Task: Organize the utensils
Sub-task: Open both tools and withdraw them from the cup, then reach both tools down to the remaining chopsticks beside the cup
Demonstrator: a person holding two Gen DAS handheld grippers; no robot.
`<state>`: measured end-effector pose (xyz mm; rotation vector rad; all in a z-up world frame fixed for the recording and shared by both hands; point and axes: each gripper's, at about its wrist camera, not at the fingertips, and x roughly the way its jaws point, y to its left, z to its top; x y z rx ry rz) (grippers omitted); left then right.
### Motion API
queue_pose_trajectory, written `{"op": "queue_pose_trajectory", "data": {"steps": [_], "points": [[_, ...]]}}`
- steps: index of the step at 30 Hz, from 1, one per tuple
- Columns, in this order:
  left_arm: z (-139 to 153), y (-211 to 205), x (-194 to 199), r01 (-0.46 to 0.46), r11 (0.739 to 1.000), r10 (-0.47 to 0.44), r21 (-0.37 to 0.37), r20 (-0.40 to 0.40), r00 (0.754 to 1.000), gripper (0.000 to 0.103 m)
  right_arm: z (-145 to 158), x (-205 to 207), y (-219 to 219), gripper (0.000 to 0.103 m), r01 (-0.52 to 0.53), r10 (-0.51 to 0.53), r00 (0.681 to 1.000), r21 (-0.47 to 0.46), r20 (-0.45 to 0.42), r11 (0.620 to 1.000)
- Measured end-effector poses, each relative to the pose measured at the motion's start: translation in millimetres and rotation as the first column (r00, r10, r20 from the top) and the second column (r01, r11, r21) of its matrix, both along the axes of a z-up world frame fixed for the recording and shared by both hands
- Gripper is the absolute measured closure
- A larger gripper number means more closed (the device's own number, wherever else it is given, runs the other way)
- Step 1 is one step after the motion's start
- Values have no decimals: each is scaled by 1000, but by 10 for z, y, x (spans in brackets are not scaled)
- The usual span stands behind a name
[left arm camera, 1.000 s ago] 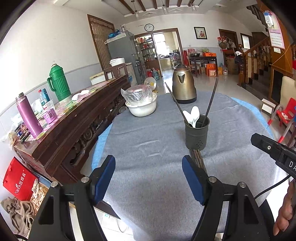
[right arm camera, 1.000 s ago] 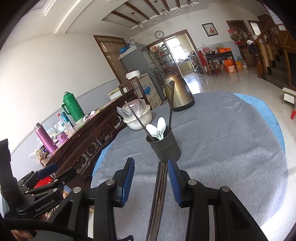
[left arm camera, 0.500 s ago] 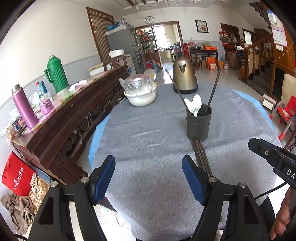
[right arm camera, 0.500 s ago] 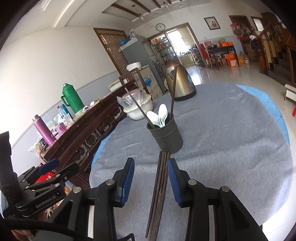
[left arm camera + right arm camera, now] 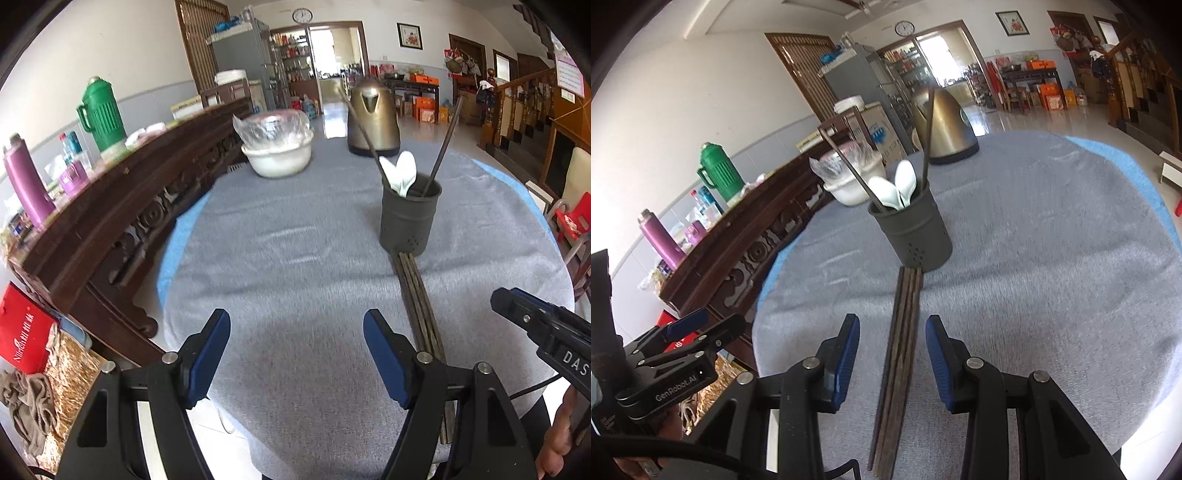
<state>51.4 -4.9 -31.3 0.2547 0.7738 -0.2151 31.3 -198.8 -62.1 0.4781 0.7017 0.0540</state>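
A dark grey utensil holder [image 5: 409, 217] [image 5: 913, 235] stands on the grey tablecloth, holding white spoons [image 5: 400, 176] [image 5: 897, 188] and two dark chopsticks. A bundle of dark chopsticks [image 5: 419, 299] [image 5: 900, 347] lies flat on the cloth in front of the holder. My right gripper [image 5: 892, 350] is open and straddles the near part of the bundle, above it. My left gripper [image 5: 295, 350] is open and empty, left of the bundle. The right gripper's body shows at the left wrist view's right edge [image 5: 543, 332].
A white bowl covered in plastic [image 5: 277, 147] and a bronze kettle [image 5: 373, 125] stand at the table's far side. A dark wooden sideboard [image 5: 110, 206] with a green thermos [image 5: 101, 112] and a purple bottle [image 5: 26, 184] runs along the left.
Both grippers have drawn back and tilted down a little, so the holder sits farther off. The right gripper's fingers have opened wider around the chopstick bundle.
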Motion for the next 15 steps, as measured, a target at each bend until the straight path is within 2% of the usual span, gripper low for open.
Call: {"op": "queue_pose_trajectory", "data": {"steps": [7,15], "points": [[-323,-24,228,-1,1000,1,-5,-81,997,28,-320,371,139,66,-29,23,995,-62,-92,998],[-519,122,457,-55,998,51,-22,-142,989,28,-650,709,202,72,-36,18,980,-84,-197,996]]}}
